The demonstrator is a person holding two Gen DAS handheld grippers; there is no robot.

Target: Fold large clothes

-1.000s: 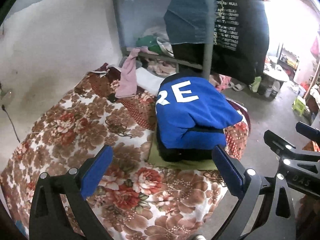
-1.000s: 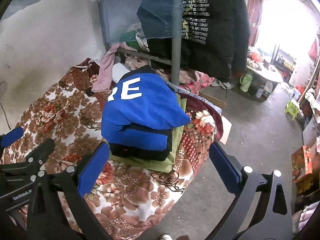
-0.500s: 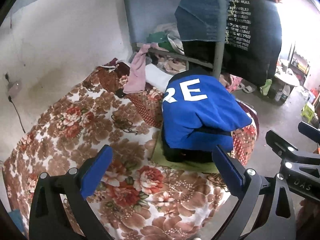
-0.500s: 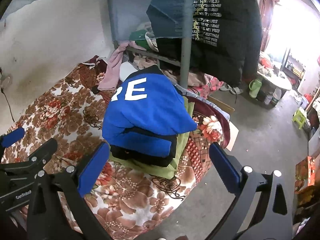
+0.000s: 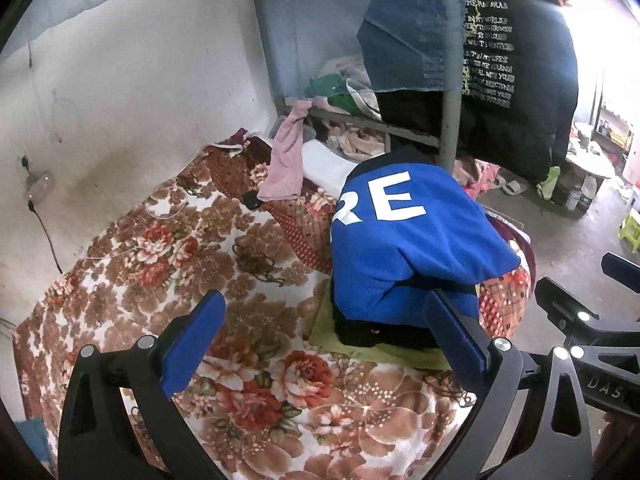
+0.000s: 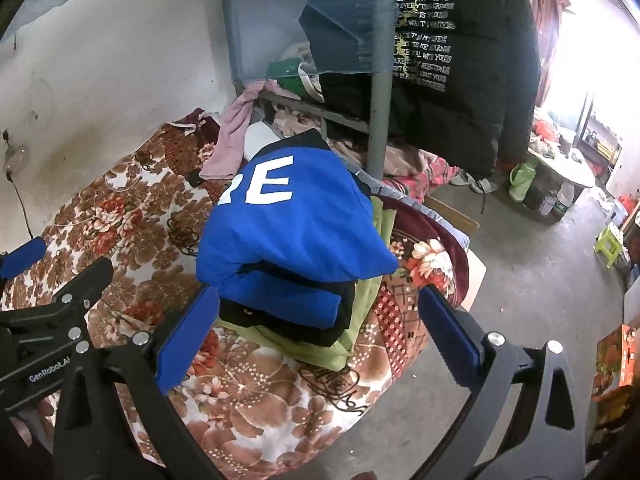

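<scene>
Folded blue garment with white letters "RE" (image 5: 404, 248) (image 6: 288, 236) sits on top of a small stack at the far right part of the floral-patterned bedspread (image 5: 168, 264) (image 6: 256, 392), close to the bed's right edge. Beneath it, a black folded layer (image 5: 380, 334) (image 6: 320, 330), then a light green cloth (image 5: 340, 344) (image 6: 360, 300) lying flat on the spread.

Left gripper (image 5: 324, 340): blue-padded jaws spread wide, nothing between them, held above the near bedspread; its right finger overlaps the near corner of the stack in view, contact not clear.

Right gripper (image 6: 320, 332): jaws likewise wide apart and empty, held at the near right side of the bed, framing the stack's near end and the bed edge.

Each gripper's black frame shows at the edge of the other's view.

Beyond the stack: grey metal bed post (image 5: 450, 128) (image 6: 378, 120), pink cloth draped over the rail (image 5: 286, 164) (image 6: 232, 140), black jacket with printed text hanging (image 5: 520, 80) (image 6: 452, 60). Bare concrete floor (image 6: 532, 280) to the right.
</scene>
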